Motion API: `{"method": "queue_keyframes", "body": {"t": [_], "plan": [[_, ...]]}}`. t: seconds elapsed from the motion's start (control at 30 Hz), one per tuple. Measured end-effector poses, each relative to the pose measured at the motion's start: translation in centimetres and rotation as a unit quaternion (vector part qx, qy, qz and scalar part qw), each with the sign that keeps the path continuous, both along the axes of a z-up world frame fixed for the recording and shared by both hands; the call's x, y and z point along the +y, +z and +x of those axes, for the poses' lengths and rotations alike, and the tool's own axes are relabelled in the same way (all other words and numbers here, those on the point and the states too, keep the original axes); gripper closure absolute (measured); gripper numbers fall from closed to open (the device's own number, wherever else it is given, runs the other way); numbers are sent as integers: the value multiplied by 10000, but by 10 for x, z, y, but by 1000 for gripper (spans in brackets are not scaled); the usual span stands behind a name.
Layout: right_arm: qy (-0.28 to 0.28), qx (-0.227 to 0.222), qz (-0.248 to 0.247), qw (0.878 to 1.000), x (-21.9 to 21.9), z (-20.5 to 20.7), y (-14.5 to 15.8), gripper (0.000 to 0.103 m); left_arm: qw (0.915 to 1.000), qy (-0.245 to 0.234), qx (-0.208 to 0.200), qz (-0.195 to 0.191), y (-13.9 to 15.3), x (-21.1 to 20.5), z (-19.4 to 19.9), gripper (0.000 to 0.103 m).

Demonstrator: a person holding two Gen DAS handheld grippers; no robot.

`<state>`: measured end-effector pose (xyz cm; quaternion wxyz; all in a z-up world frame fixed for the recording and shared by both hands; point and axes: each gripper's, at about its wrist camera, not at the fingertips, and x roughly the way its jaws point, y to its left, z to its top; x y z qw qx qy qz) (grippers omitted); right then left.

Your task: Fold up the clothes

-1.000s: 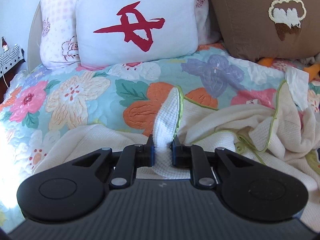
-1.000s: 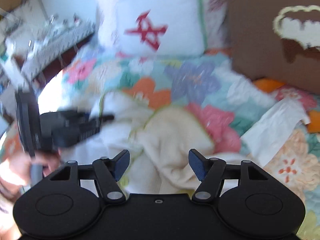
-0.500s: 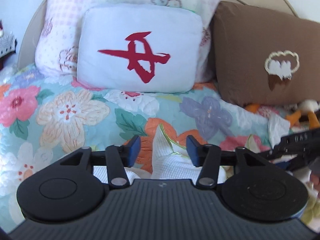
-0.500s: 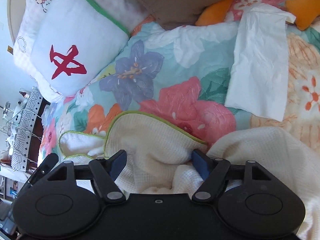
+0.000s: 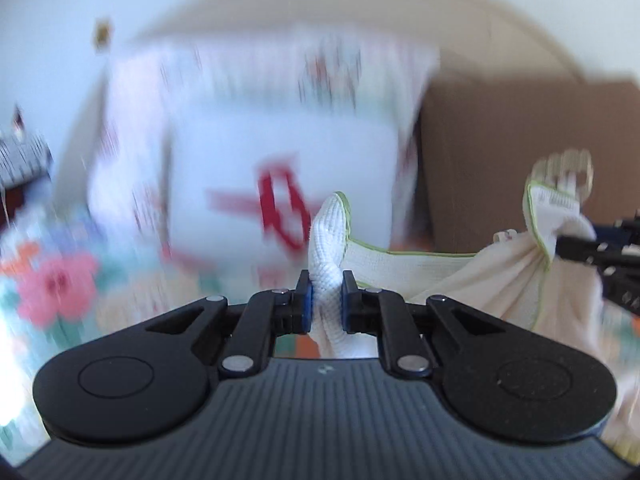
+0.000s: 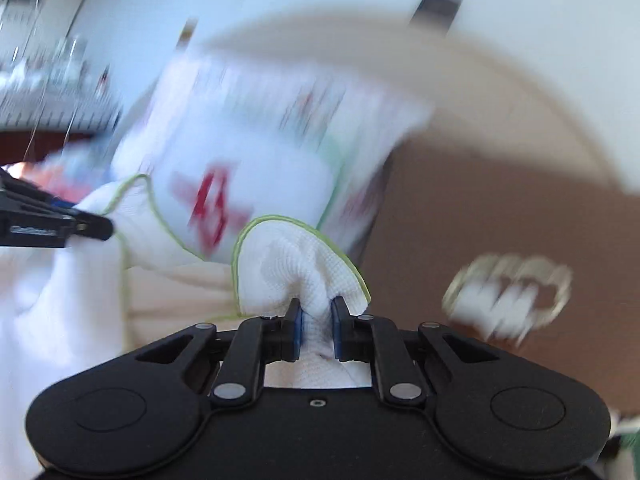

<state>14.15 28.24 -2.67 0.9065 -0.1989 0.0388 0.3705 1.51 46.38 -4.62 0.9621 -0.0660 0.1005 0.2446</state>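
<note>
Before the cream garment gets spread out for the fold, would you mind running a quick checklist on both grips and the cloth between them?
1. Left gripper on cloth: ok. Its jaws are closing, pads pressing a bunched edge of the cream garment.
2. Right gripper on cloth: ok. Its jaws are closing, with a green-trimmed corner pinched between the pads.
3. Both on the same garment: ok. The cloth runs from one gripper to the other.
4. Top edge taut: not ok. It sags between the grips.
5. Garment clear of the bed: cannot tell. Its lower part is out of view.
6. White cushion clear of the cloth: cannot tell; blurred.
</note>
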Motion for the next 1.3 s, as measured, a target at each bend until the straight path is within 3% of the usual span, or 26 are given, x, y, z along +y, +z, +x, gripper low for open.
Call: {"method": "queue_keyframes", "body": {"t": [0.07, 0.1, 0.17, 0.2, 0.27, 0.33, 0.4, 0.6, 0.8, 0.9, 1.07, 1.2, 1.3], "plan": [[-162, 48, 338, 9993, 7, 13, 9, 82, 9998, 90, 67, 142, 16, -6, 16, 81], [-401, 277, 305, 9983, 15, 29, 5, 63, 9994, 152, 295, 88, 10, -3, 32, 78], [-853, 723, 228, 9935, 29, 58, -3, 49, 9936, 483, 1011, -151, -12, 8, 69, 23], [-993, 912, 152, 9908, 26, 64, -7, 48, 9848, 613, 1582, -368, -26, 14, 84, 18], [-1271, 1288, -1, 9835, 21, 77, -15, 48, 9634, 619, 2487, -782, -50, 23, 100, 22], [-1484, 1660, -138, 9748, 14, 88, -22, 48, 9637, 359, 2515, -821, -59, 17, 80, 22], [-1252, 2020, -160, 9712, -8, 78, -21, 46, 9632, 143, 2568, -777, -66, 8, 59, 18], [-887, 3108, -24, 9463, -87, 19, -19, 41, 9382, -161, 3398, -637, -73, -21, 1, 18], [-383, 3367, -71, 9408, -142, -52, -14, 41, 9376, -184, 3378, -801, -51, -53, -68, 18], [-326, 3379, -61, 9406, -163, -79, -4, 41, 9403, -84, 3334, -679, -34, -67, -97, 18], [-539, 3231, -387, 9440, -193, -116, 32, 40, 9429, 25, 3317, -288, -4, -86, -145, 18], [-456, 3076, -539, 9489, -216, -143, 59, 34, 9455, 50, 3232, -397, 19, -89, -179, 18], [-300, 3215, -525, 9450, -234, -163, 75, 34, 9493, 59, 3116, -401, 36, -95, -201, 18]]}}
